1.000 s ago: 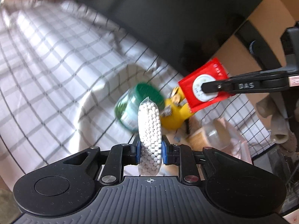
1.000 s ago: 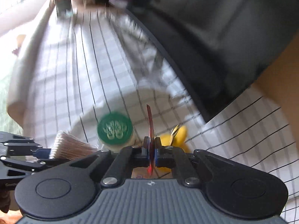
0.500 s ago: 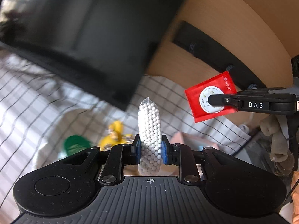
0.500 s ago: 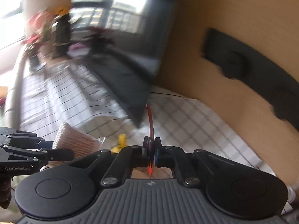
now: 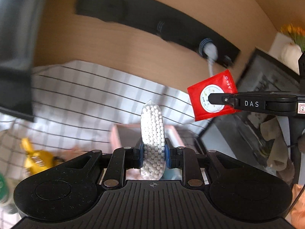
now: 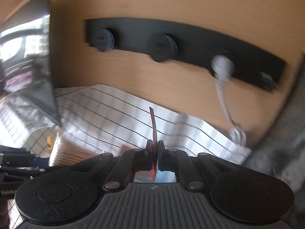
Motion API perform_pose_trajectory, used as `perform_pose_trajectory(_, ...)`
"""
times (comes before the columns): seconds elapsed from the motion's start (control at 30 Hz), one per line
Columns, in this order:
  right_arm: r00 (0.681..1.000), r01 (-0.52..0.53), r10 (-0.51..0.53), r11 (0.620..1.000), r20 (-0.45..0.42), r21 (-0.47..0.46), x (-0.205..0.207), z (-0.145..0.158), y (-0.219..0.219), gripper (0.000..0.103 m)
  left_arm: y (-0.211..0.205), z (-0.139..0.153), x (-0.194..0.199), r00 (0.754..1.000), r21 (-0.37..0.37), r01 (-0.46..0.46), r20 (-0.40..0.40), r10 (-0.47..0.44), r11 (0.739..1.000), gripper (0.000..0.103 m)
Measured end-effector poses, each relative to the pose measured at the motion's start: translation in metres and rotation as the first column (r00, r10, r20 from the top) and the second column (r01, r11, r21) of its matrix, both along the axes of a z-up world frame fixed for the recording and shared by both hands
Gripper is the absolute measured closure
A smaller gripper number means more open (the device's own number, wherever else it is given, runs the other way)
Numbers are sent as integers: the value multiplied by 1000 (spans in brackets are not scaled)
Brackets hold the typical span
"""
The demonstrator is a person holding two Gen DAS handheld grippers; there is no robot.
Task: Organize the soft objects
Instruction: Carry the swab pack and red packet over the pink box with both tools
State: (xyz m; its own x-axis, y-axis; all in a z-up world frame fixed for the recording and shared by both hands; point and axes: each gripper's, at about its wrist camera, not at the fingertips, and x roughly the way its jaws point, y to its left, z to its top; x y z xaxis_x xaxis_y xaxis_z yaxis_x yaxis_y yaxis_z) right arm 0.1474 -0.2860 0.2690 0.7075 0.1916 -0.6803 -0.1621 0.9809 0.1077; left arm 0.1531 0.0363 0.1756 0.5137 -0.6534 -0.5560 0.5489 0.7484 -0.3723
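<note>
two black two-finger grippers: the left gripper and the right gripper. one clear tube-shaped bag of white beads. one flat red foil sachet. one yellow crinkled packet. one pale pink open box. one white black-lined checked cloth.

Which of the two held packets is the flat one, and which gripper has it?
The red sachet, pinched in the right gripper, is flat and seen edge-on there. The left gripper holds the plump clear bag of white beads.
</note>
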Motion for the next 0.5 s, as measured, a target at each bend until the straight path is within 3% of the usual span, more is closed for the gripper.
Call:
perform_pose_trajectory(0.27,995,88,-88,996,-50,-4,-6,-20,-25,98,-53,-37,17,988,-26,97,-120,-100,995,79)
perform_pose_trajectory(0.4,993,94,-94,996,-74,-3,-6,-31,-26,98,-67,-74,40,963,-146,107,-232,-140,983,78)
perform_pose_trajectory(0.43,992,94,-94,996,-87,-4,-6,-35,-24,98,-72,-87,48,954,-149,107,-265,-144,983,77)
perform_pose_trajectory(0.5,989,91,-91,996,-118,-2,-4,-45,-21,98,-80,-106,54,953,-57,80,-287,-93,995,77)
